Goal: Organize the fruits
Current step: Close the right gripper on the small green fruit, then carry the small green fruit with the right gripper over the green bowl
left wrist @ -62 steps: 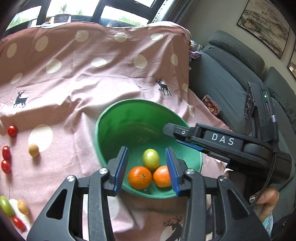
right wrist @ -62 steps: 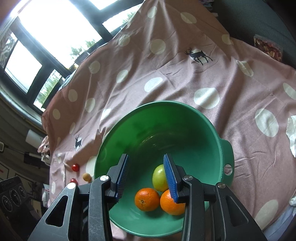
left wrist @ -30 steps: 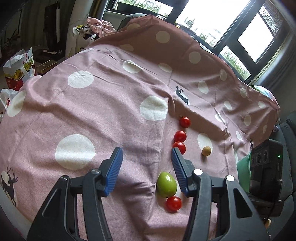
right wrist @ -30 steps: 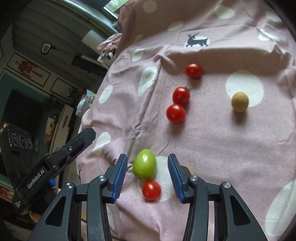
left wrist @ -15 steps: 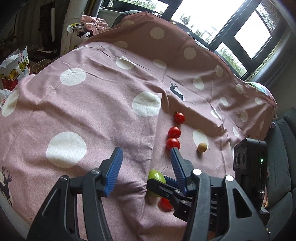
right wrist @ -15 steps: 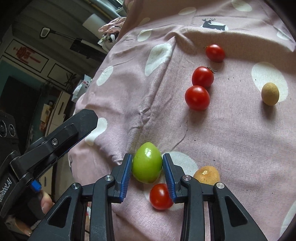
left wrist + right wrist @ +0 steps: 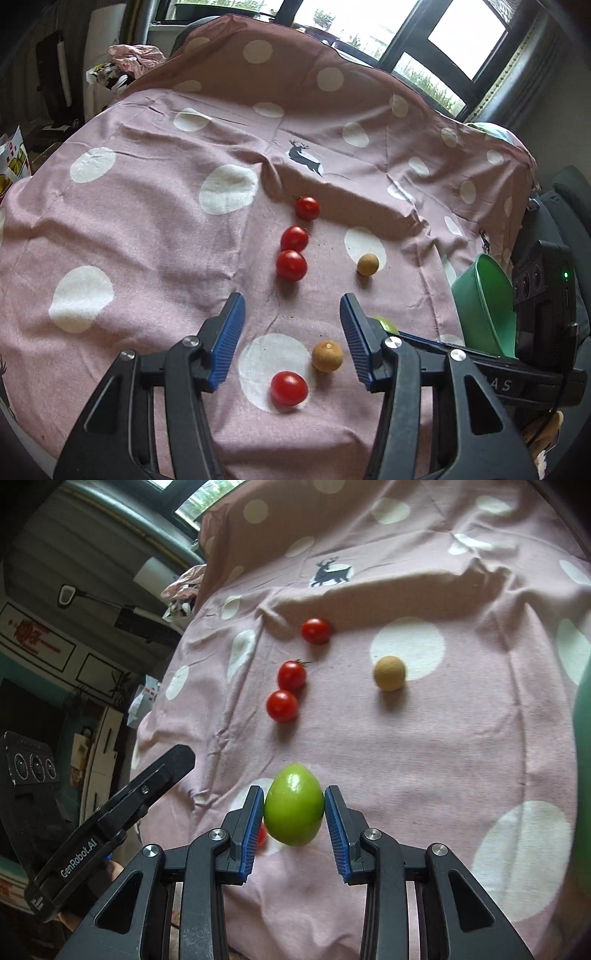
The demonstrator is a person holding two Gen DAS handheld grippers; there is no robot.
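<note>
From the left wrist we see our left claw [image 7: 291, 345] standing apart and empty over the spotted cloth [image 7: 147, 229], with a red tomato [image 7: 289, 388] and a tan fruit [image 7: 327, 355] between its tips and the green bowl [image 7: 480, 302] off to its right. From the right wrist, our right claw [image 7: 294, 825] is clamped on the green fruit [image 7: 294, 805], held clear above the cloth, with three red tomatoes [image 7: 282, 706] ahead.

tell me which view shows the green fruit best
The right wrist view: the green fruit sits whole and centred, clamped between the right gripper pads. The left wrist view shows only a green sliver behind the left gripper finger.
</note>
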